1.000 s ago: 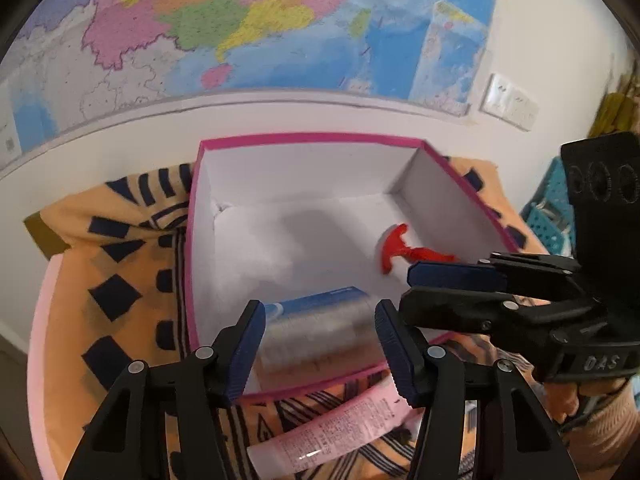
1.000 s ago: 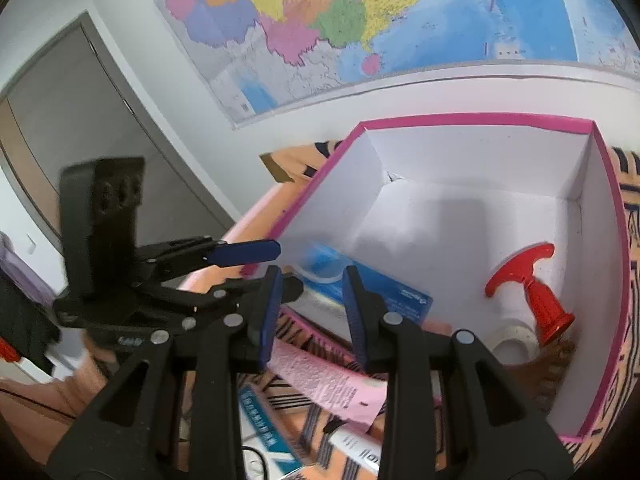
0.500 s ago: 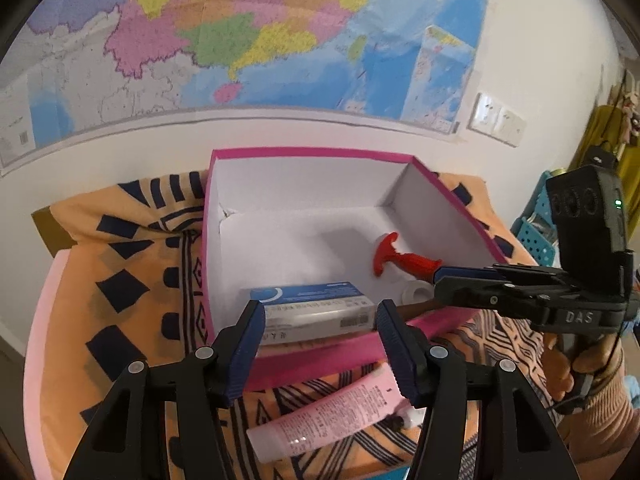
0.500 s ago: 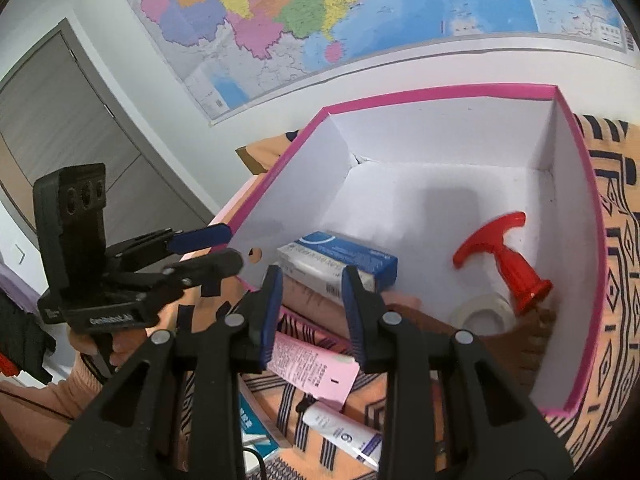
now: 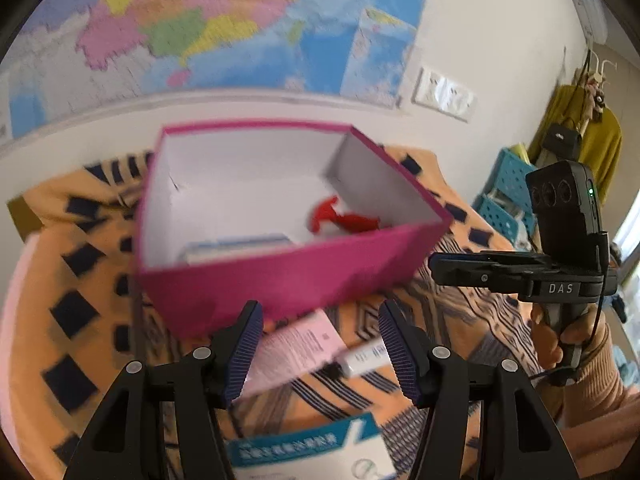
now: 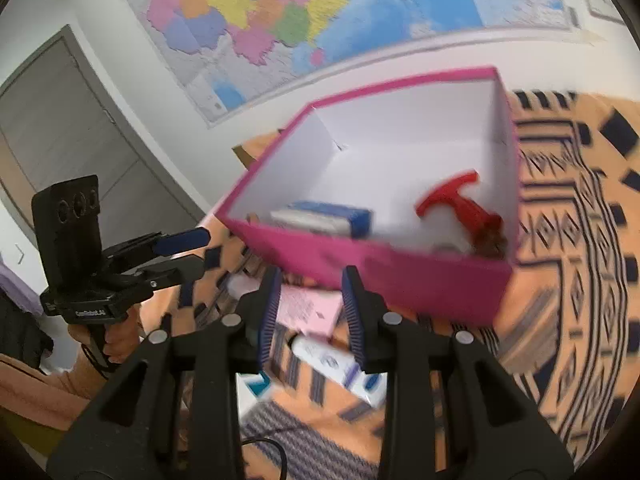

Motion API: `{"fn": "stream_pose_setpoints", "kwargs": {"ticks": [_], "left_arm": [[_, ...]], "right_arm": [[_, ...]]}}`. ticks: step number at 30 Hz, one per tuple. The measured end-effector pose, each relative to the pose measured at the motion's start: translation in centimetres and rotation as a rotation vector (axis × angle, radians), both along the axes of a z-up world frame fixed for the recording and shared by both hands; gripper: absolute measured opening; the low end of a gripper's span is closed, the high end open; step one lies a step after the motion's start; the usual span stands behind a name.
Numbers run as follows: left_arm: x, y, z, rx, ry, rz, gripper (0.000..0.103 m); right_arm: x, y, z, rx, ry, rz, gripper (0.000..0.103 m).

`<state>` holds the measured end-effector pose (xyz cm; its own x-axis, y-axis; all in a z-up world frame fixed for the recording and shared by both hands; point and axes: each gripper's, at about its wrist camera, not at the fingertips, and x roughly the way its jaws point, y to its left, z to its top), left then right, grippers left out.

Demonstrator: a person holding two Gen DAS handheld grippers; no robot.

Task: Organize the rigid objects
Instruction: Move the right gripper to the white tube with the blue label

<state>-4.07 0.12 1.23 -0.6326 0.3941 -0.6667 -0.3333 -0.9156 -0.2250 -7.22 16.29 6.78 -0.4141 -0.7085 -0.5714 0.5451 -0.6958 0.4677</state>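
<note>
The pink box [image 5: 280, 280] with white inner walls stands on the orange patterned cloth [image 5: 80, 320]. Inside it lie a blue and white carton [image 6: 324, 216], a red T-handled piece [image 6: 460, 204] and a tape roll [image 6: 448, 246]. My left gripper [image 5: 320, 332] hovers in front of the box above a pink tube [image 5: 296, 344]; its jaws are opening with nothing gripped. My right gripper [image 6: 311, 292] is open by a narrow gap and empty, also over the pink tube [image 6: 308, 312]. A small white tube [image 6: 340, 364] lies beside it.
A teal and white carton [image 5: 304, 444] lies near the front edge. The right gripper [image 5: 436, 268] shows side-on at right, with a hand [image 5: 572, 336] on its grip. A wall map [image 5: 200, 20], blue crates [image 5: 504, 200] and a grey door [image 6: 60, 120] surround the table.
The blue carton went from between my left fingers to lying in the box. Both grippers drew back from the box, so its pink front wall and the tubes now show.
</note>
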Motion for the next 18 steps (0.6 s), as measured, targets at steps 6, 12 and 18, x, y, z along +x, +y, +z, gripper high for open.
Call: {"fn": "stream_pose_setpoints", "kwargs": {"ticks": [6,12,18], "left_arm": [[0.2,1.8,-3.1,0.009,-0.089,-0.028,0.061],[0.6,3.2,-5.5,0.005,-0.158,-0.046,0.061],[0.5,4.1,-6.7,-0.012,-0.19,-0.051,0.061]], "right_arm": [[1.1,1.5,-3.4,0.03,-0.085,-0.038,0.034],[1.3,1.8,-6.7,0.044,-0.17,-0.068,0.034],[1.6,1.6,-8.1,0.071,-0.188,-0.075,0.034]]}}
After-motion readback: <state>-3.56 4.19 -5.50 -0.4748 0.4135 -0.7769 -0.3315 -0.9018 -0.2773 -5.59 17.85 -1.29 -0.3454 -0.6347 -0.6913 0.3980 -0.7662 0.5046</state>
